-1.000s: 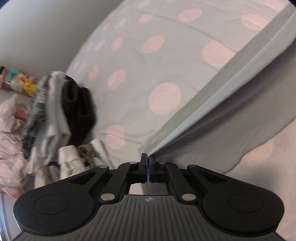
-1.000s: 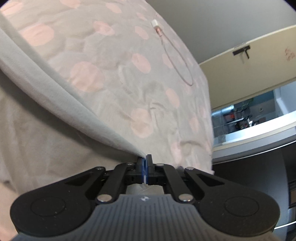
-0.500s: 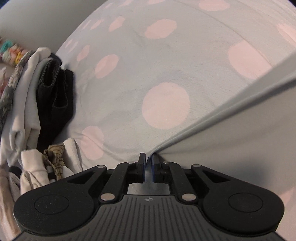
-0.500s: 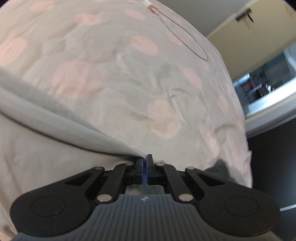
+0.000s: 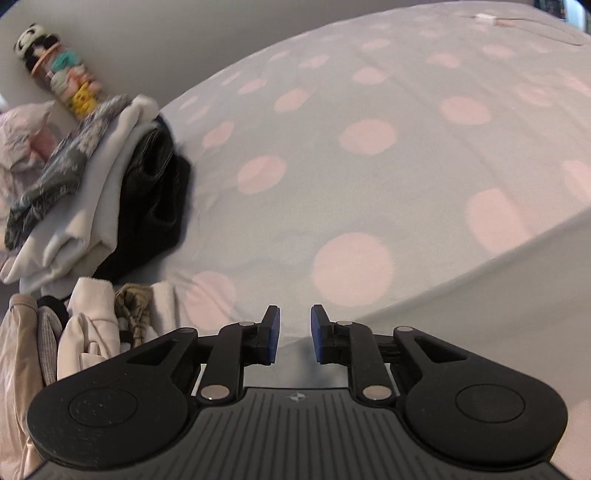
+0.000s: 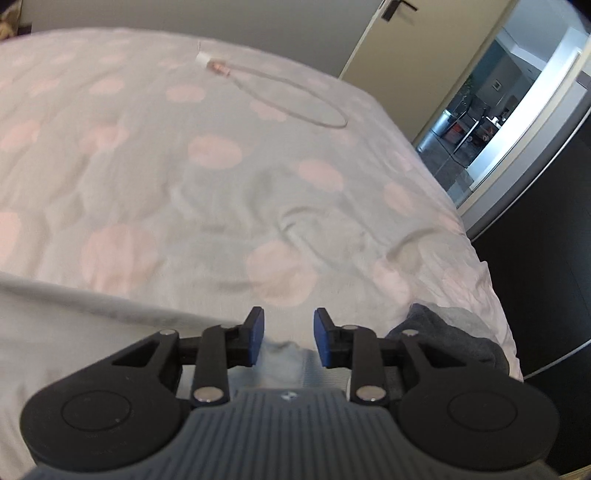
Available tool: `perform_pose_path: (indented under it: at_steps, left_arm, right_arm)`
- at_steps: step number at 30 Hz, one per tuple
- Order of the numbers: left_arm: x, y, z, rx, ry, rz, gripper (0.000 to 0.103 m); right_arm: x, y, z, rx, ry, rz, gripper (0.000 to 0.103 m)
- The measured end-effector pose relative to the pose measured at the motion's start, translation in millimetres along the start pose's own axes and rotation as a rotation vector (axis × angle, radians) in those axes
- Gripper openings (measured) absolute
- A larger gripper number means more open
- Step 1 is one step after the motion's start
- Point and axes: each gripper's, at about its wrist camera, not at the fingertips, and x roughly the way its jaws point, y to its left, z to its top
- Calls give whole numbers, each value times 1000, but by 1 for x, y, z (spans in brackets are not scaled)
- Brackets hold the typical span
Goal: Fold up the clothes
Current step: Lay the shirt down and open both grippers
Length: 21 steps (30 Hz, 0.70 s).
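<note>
Left wrist view. The left gripper (image 5: 294, 334) points down at a bed covered by a pale sheet (image 5: 369, 166) with pink dots. Its jaws are opening; the blue pads (image 5: 272, 334) stand apart and press on nothing. A light grey garment (image 5: 480, 295) lies flat on the sheet at lower right, its straight edge running from beside the gripper up to the right border; the near corner of this cloth sits just below the gap between the pads, not pinched. At left a pile of folded clothes (image 5: 110, 192) holds a patterned grey piece on top, white pieces under it and a black piece against the sheet. Nearer the camera lies a heap of loose clothes (image 5: 92, 325) in white, beige and camouflage. A stack of colourful small toys (image 5: 62, 77) stands against the wall at upper left. A white cable (image 5: 517, 24) lies on the far right of the bed.

Right wrist view. The right gripper (image 6: 288, 338) likewise points down at the sheet (image 6: 184, 184), jaws opening, with its pads (image 6: 256, 336) apart. The light grey garment (image 6: 92, 332) fills the lower left, and a blurred fold of it lies beneath the gap, untouched by the pads as far as can be seen. A dark grey cloth (image 6: 443, 336) rests at the bed's edge, just right of the gripper. The white cable (image 6: 295, 88) loops across the far part of the bed. A door (image 6: 424, 55) and a bright doorway (image 6: 498, 110) stand beyond.
</note>
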Motion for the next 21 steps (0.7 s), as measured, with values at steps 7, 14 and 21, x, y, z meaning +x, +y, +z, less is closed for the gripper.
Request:
perform_pose_path:
  at_steps: [7,14,21]
  left_arm:
    - [-26,-6,-34,-70,-58,-47,22]
    - [-46,31,-98,-315,-115,-45,31]
    - [-21,57,-149,-623,-74,-175,54]
  right_arm:
    - [-48,16,-22,84,-57,120,32]
    - [-97,63,-82,224,-122,273,32]
    - [-106,107,-133,446,-77,414,33]
